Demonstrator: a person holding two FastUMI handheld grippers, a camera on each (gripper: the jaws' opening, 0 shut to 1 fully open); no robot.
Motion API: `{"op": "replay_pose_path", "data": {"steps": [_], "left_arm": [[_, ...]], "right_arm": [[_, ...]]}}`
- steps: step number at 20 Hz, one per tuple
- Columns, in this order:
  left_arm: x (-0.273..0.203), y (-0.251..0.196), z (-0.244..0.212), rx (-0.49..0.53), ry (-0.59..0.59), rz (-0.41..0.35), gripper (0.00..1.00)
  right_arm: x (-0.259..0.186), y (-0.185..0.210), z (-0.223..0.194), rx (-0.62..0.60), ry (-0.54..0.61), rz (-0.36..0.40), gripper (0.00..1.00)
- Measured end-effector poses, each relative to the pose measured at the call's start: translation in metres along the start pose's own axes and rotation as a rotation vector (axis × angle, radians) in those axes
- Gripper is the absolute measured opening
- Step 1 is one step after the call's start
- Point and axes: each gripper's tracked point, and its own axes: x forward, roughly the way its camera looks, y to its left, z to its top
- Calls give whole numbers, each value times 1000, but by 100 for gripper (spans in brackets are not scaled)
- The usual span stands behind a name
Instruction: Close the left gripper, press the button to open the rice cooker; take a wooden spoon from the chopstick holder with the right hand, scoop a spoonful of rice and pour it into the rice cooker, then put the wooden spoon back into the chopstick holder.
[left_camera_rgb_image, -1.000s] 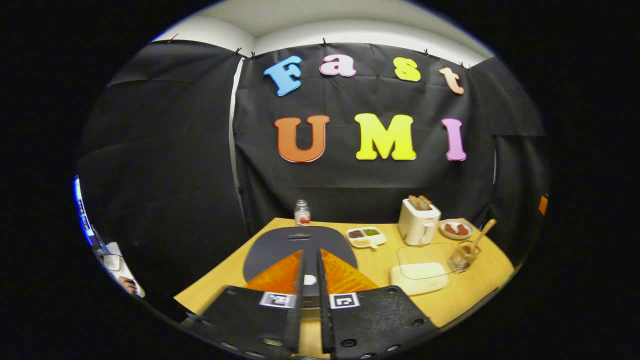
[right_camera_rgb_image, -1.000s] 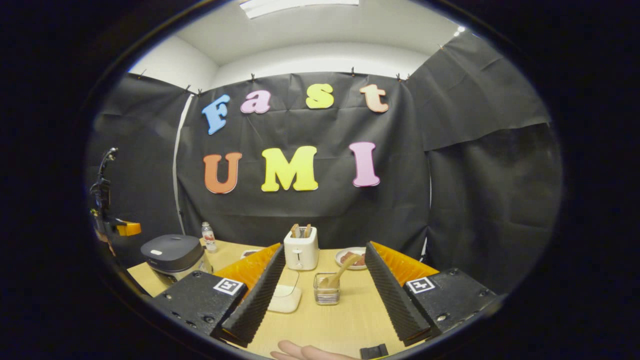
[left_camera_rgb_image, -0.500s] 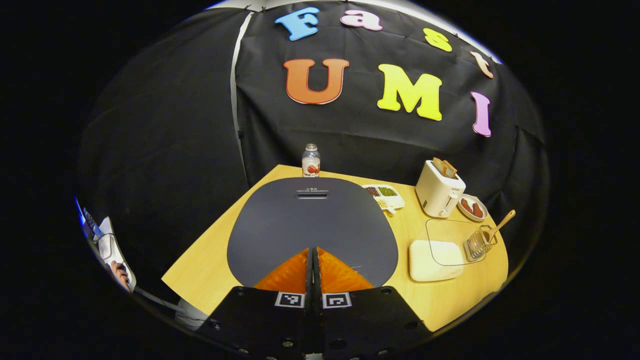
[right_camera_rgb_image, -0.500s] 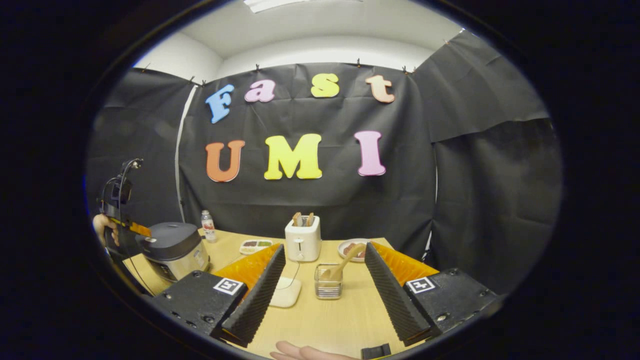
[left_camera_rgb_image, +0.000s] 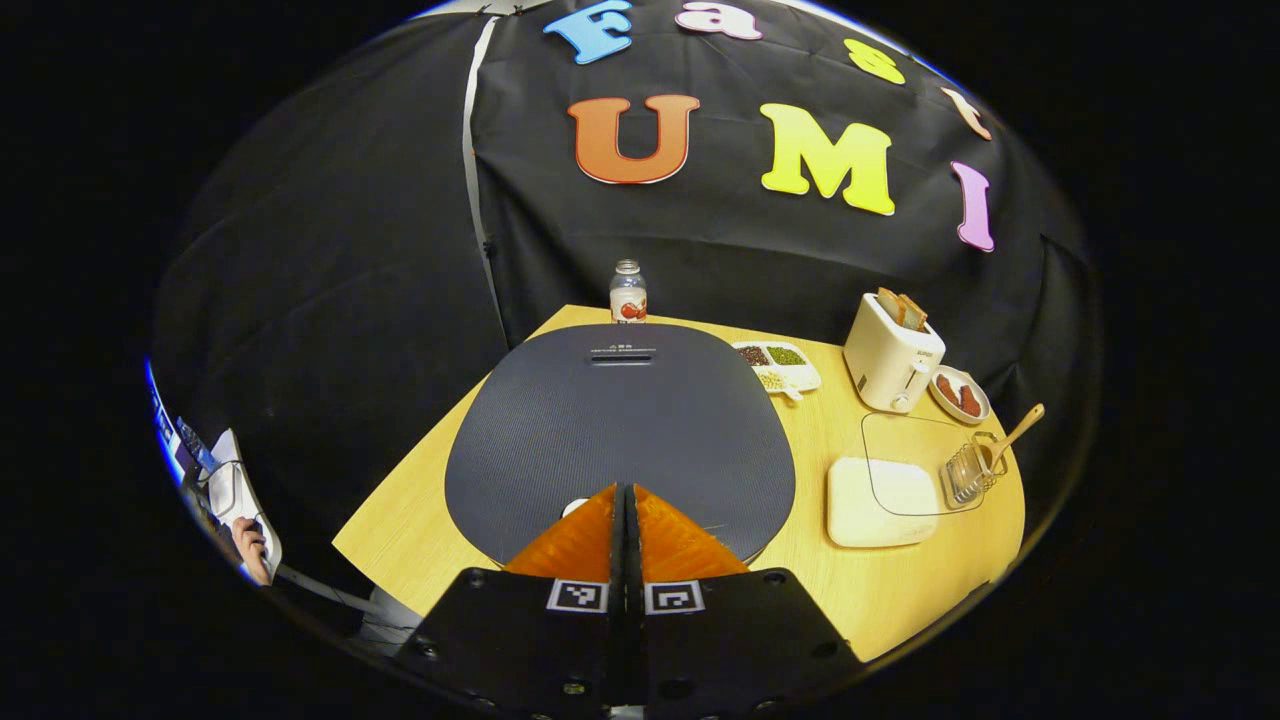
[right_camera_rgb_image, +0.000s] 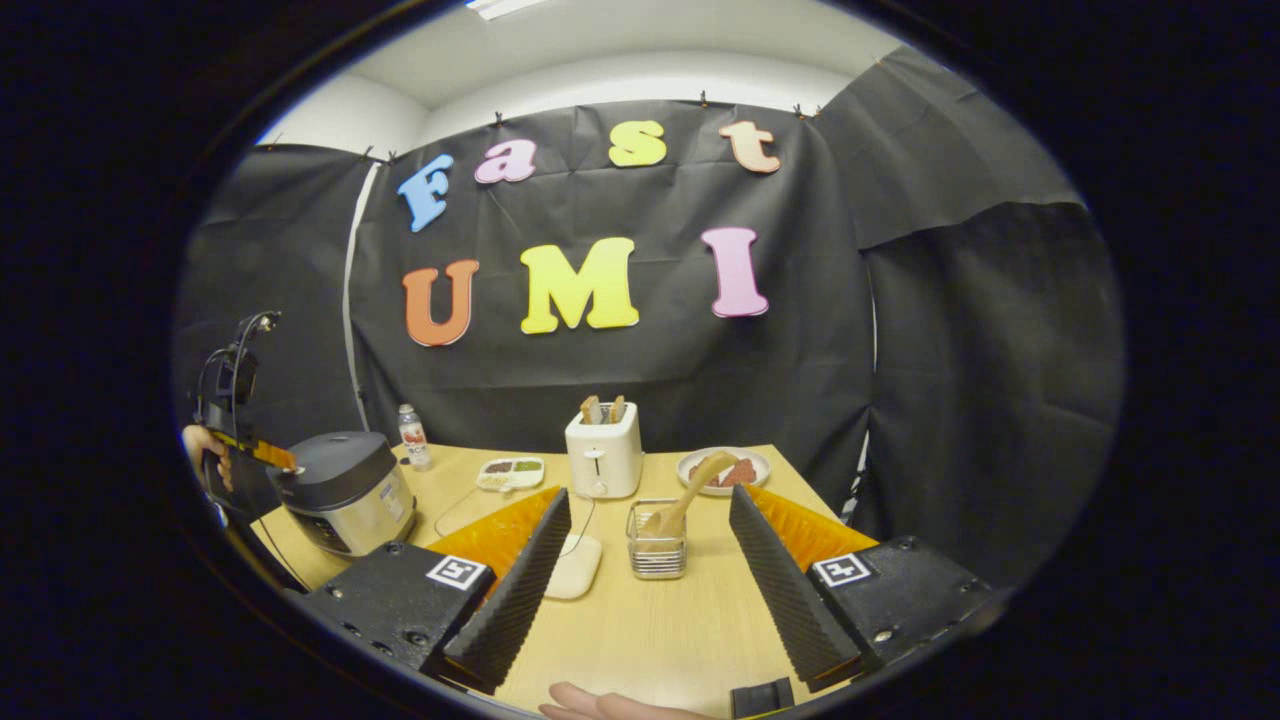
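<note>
L gripper (left_camera_rgb_image: 625, 490) has its fingers pressed together w/ nothing between them, tips sitting right at the near edge of the rice cooker (left_camera_rgb_image: 620, 435) lid, by a small pale button (left_camera_rgb_image: 574, 506) that peeks out just left of the tips; can't tell if they're actually touching it. Lid is down flat, so the cooker isn't open yet. In the right gripper view the same cooker (right_camera_rgb_image: 345, 488) sits at the table's left end w/ the L gripper (right_camera_rgb_image: 262, 455) hovering at its top front. Moving right along the table (right_camera_rgb_image: 640, 630): small bottle (left_camera_rgb_image: 627, 294) at the back, divided dish of grains/beans (left_camera_rgb_image: 778, 362), toaster (right_camera_rgb_image: 603, 456) w/ bread in the slots, white container w/ clear lid (left_camera_rgb_image: 885, 490) (prob. the rice supply, contents hard to make out), then the wire chopstick holder (right_camera_rgb_image: 656, 540) w/ the wooden spoon (right_camera_rgb_image: 690, 492) leaning in it, and a plate of reddish food (right_camera_rgb_image: 724, 468) behind. R gripper (right_camera_rgb_image: 650, 560) has fingers wide apart, empty, lined up on the holder but well short of it. Progress: L fingers closed = done; button press looks under way, not finished. Left to do: lid open, grab spoon, scoop, pour, return spoon.
</note>
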Motion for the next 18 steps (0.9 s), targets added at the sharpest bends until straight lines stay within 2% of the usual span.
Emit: {"op": "replay_pose_path", "data": {"steps": [1,2,4,7,9,11,14,15,16,17,18], "left_arm": [[0,0,1,6,-15,6,0],[6,0,-6,7,-2,5,0],[2,-1,-2,-20,-14,-3,1],[-4,0,2,-62,-4,-30,0],[-6,-3,12,-75,-62,-49,0],[-27,2,39,-67,-170,-40,0],[-74,9,85,-78,-364,-1,0],[-95,6,96,-81,-406,-12,0],[-106,2,101,-78,-434,-19,10],[-117,-2,99,-70,-447,-39,0],[-130,-6,100,-66,-468,-56,2]], "right_arm": [[0,-1,0,-3,-1,0,96],[-1,-2,0,-7,-3,-5,100],[-4,-6,2,-16,-6,-15,97],[-11,-10,4,-22,-20,-34,100],[-15,-12,3,-23,-22,-38,96],[-20,-11,0,-19,-15,-34,100],[-22,-16,-1,-15,-11,-46,100],[-23,-18,-2,-16,-11,-51,100],[-24,-18,-1,-17,-13,-54,100],[-24,-18,-2,-18,-13,-56,100],[-25,-17,-1,-18,-14,-56,100]]}}
